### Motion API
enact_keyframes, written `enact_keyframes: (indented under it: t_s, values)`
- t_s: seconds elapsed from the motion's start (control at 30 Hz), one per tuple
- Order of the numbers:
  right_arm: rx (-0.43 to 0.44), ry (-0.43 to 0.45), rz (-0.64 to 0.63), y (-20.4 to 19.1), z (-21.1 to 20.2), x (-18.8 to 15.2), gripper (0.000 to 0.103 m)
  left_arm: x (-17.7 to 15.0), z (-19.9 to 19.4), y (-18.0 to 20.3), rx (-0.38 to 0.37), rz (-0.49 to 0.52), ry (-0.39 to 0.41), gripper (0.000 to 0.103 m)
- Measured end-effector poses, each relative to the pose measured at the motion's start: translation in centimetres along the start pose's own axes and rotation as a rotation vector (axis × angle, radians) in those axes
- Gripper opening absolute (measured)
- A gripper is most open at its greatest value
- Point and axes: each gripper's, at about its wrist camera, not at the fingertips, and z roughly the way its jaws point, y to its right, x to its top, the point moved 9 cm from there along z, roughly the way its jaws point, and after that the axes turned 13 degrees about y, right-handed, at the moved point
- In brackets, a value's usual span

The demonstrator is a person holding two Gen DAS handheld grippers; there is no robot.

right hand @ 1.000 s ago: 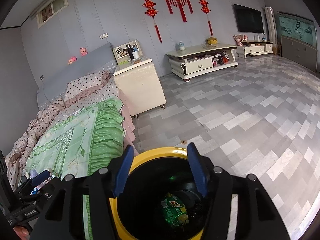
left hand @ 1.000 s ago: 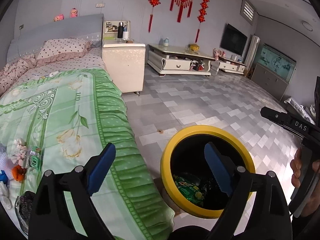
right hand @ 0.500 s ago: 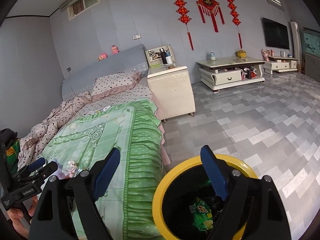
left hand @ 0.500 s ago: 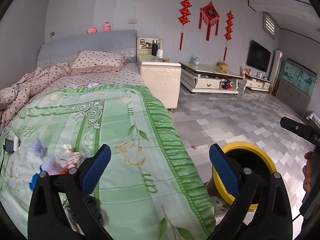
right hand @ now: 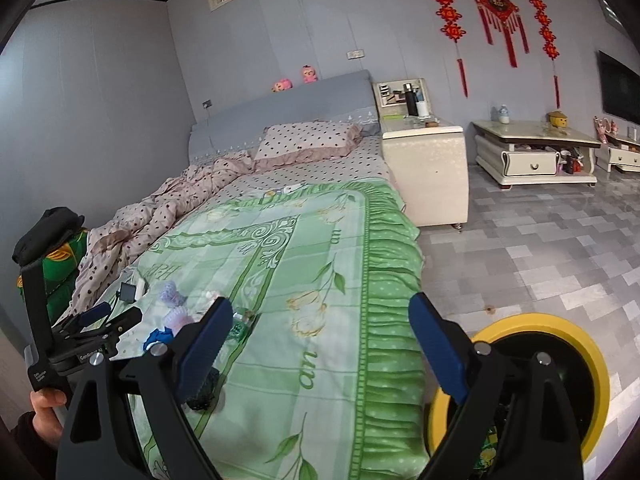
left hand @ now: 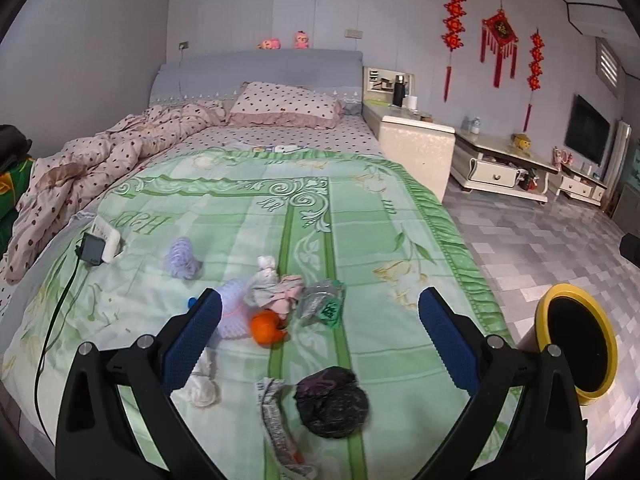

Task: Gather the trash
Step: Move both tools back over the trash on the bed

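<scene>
Trash lies on the green bedspread (left hand: 360,240): a crumpled black bag (left hand: 331,402), a printed wrapper strip (left hand: 276,416), a silver-green wrapper (left hand: 322,304), an orange peel (left hand: 266,326), white tissue wads (left hand: 202,390) and a pink-white cloth clump (left hand: 276,290). My left gripper (left hand: 318,340) is open and empty above this pile. The yellow-rimmed black bin (left hand: 576,344) stands on the floor beside the bed, also in the right wrist view (right hand: 560,368). My right gripper (right hand: 320,348) is open and empty, over the bed edge next to the bin. The left gripper (right hand: 108,316) shows there too.
A phone with a cable and a white box (left hand: 96,246) lie on the bed at left. A rumpled pink quilt (left hand: 100,160) and pillow (left hand: 284,104) lie at the head. A cream nightstand (left hand: 412,152) and a TV cabinet (left hand: 504,168) stand beyond on the tiled floor.
Both grippers swung left, away from the bin and toward the bed. The left gripper now faces the trash pile; the bin has slid to the right edge of both views.
</scene>
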Motion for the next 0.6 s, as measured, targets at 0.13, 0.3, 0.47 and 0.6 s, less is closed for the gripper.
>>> enact_keyframes:
  t_s: [0.13, 0.3, 0.47, 0.6]
  values:
    - [0.048, -0.038, -0.031, -3.0, 1.8, -1.7, 0.086, -1.8, 0.4, -4.1, 0.061, -0.022, -0.029, 0.094]
    - [0.1, -0.104, -0.061, -6.3, 4.1, -4.6, 0.086, -4.5, 1.1, -8.4, 0.127, -0.054, -0.07, 0.094]
    - [0.144, -0.19, -0.092, -9.3, 6.7, -8.3, 0.086, -7.2, 1.8, -11.6, 0.177, -0.09, -0.111, 0.094]
    - [0.178, -0.246, -0.113, -11.4, 8.3, -10.8, 0.086, -9.2, 2.5, -13.5, 0.202, -0.111, -0.148, 0.094]
